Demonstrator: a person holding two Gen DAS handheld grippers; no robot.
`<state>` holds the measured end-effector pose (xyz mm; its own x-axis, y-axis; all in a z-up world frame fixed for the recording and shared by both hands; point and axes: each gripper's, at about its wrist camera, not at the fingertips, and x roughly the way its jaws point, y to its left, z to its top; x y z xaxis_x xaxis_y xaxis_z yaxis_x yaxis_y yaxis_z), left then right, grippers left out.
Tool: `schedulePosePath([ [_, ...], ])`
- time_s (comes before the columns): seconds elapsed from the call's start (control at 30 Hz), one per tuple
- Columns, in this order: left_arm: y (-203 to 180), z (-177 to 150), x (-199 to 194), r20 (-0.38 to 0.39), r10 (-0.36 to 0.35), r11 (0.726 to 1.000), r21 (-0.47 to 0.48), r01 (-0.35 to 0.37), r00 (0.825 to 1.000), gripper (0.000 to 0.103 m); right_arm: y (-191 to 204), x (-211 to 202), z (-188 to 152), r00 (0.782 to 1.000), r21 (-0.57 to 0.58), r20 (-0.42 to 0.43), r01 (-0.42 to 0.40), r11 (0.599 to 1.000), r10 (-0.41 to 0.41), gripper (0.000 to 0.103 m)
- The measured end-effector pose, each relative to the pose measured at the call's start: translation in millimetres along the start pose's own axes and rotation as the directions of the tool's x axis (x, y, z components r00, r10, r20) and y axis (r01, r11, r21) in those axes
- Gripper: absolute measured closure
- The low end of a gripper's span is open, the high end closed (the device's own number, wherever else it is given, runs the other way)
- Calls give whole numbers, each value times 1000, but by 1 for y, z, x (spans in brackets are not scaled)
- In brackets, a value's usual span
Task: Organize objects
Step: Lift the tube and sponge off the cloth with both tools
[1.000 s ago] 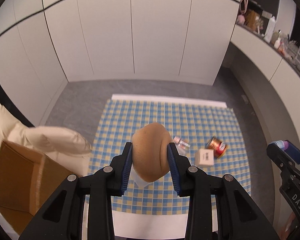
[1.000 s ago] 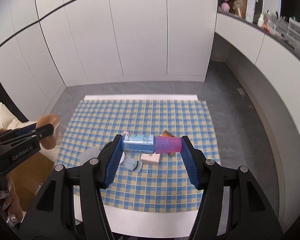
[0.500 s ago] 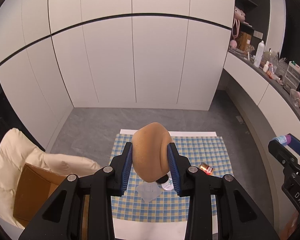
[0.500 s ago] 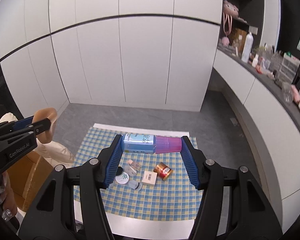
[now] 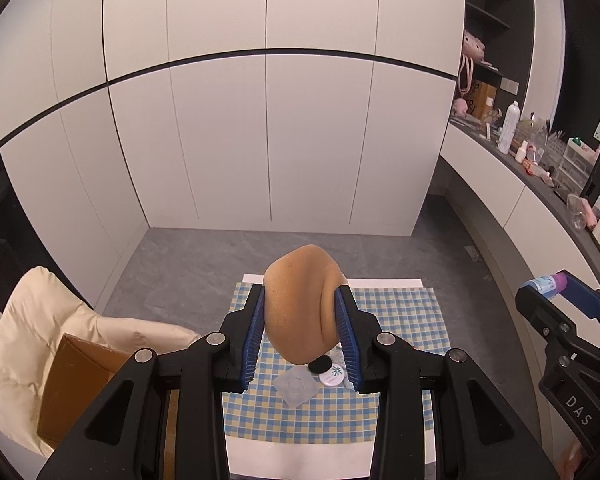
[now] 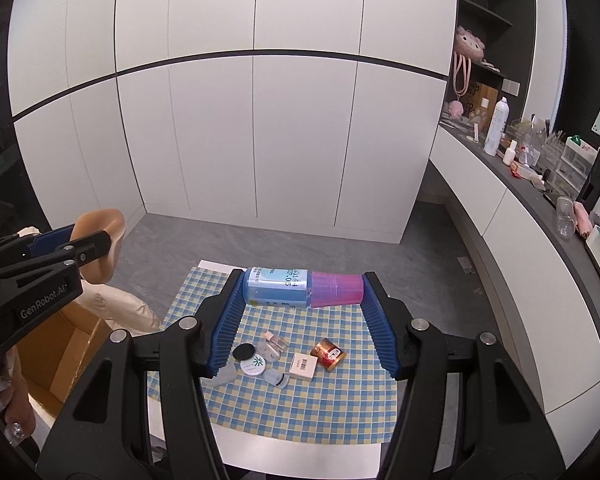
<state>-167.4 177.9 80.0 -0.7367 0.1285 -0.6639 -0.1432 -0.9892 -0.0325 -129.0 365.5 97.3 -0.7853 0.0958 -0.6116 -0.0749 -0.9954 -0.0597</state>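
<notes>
Left tongs clenched on a tan sponge; right tongs clamped endwise on a blue bottle, both held high above the bench. Both should be carried level to the cardboard box and released low inside.
</notes>
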Motion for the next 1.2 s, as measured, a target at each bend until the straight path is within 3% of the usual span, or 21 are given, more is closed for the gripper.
schedulePosePath([
  [0.43, -17, -11, -16, 2, -8, 999, 37, 8, 1000, 68, -4, -14, 0, 1000, 16, 6, -7, 1000, 7, 43],
  [0.83, -25, -32, -33, -3, -26, 998, 52, 26, 1000, 68, -15, -22, -25, 1000, 41, -17, -14, 999, 14, 43],
  [1.2, -17, -71, -51, -23, -53, 997, 56, 54, 998, 68, -15, -40, -64, 998, 43, -46, -33, 999, 35, 43],
])
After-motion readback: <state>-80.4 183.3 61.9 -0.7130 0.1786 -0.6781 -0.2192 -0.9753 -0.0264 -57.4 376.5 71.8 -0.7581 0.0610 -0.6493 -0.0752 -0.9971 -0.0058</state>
